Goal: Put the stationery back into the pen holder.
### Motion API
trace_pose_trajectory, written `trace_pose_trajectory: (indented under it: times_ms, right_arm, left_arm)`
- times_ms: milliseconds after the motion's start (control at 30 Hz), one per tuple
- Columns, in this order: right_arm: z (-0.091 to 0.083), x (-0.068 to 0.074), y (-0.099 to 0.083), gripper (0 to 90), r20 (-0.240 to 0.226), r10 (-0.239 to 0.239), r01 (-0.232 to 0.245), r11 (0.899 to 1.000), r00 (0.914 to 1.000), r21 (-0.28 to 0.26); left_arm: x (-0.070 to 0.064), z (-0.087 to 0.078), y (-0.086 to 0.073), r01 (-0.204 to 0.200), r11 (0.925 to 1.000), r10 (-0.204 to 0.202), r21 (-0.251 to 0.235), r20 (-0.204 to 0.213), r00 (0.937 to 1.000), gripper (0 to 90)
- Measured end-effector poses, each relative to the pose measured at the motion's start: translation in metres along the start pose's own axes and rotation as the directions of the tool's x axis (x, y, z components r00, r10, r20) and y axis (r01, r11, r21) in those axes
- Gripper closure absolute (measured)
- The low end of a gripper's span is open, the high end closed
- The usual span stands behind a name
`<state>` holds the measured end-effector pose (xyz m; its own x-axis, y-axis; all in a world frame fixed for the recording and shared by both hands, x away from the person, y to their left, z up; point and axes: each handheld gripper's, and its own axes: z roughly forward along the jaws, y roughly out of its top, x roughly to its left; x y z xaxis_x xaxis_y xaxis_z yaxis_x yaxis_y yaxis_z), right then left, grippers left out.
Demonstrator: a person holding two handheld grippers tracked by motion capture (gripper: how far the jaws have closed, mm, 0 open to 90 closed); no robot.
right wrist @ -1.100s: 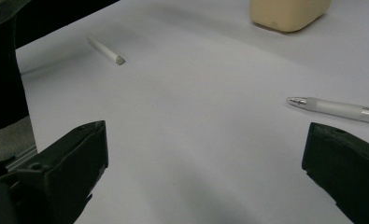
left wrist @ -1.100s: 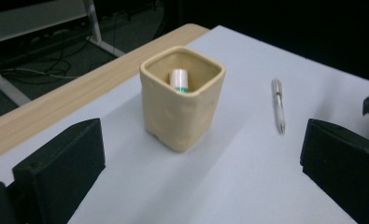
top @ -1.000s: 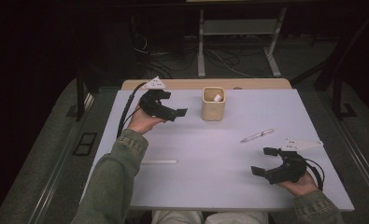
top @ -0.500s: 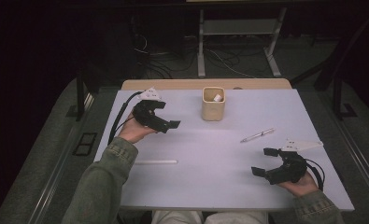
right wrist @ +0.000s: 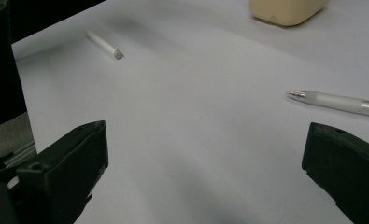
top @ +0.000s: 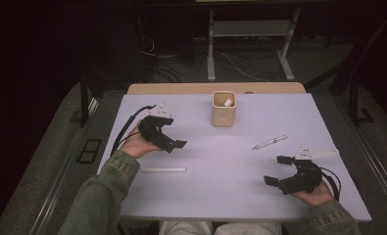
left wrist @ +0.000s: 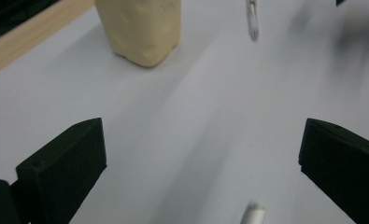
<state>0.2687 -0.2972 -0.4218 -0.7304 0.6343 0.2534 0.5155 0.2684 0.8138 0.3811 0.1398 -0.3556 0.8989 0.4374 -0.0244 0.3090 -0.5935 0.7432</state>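
Below the left gripper (top: pixel 174 142), spread wide and empty, lies a white stick (top: pixel 162 170), probably light, rigid chalk. Grasp it mid-length. Right gripper (top: pixel 278 170) gapes empty too.

The high view looks forward and down from above the person's side, taking in the whole table (top: pixel 240 196). Each gripper view sits low and close over the tabletop. All three share the beige cup (top: pixel 224 113) – and the silver pen (top: pixel 270 142).
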Motion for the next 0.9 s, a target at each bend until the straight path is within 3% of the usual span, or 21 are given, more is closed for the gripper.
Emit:
trace_pose_trajectory:
  times_ms: [233,400,600,800,900]
  right_arm:
    - [0.0,0.001,0.0,0.1,0.002,0.001,-0.001,1.0,1.0,0.001]
    - [0.001,0.001,0.0,0.1,0.002,-0.001,0.001,1.0,1.0,0.002]
    - [0.001,0.001,-0.001,0.1,0.0,-0.002,0.002,1.0,1.0,0.004]
    - [0.001,0.001,-0.001,0.1,-0.004,-0.002,0.002,1.0,1.0,0.005]
    - [0.001,0.001,-0.001,0.1,-0.005,-0.001,0.002,1.0,1.0,0.005]
  left_arm:
    - [-0.008,0.006,-0.002,-0.041,0.9964,0.038,0.074,0.03,0.9988,0.1]
    - [-0.013,0.009,-0.006,-0.071,0.9898,0.065,0.124,0.052,0.9965,0.1]
    - [-0.016,0.014,-0.013,-0.079,0.9841,0.069,0.159,0.067,0.9954,0.1]
    - [-0.022,0.023,-0.022,-0.102,0.9724,0.082,0.21,0.099,0.9917,0.1]
    - [-0.025,0.027,-0.026,-0.116,0.9627,0.091,0.245,0.111,0.9897,0.2]
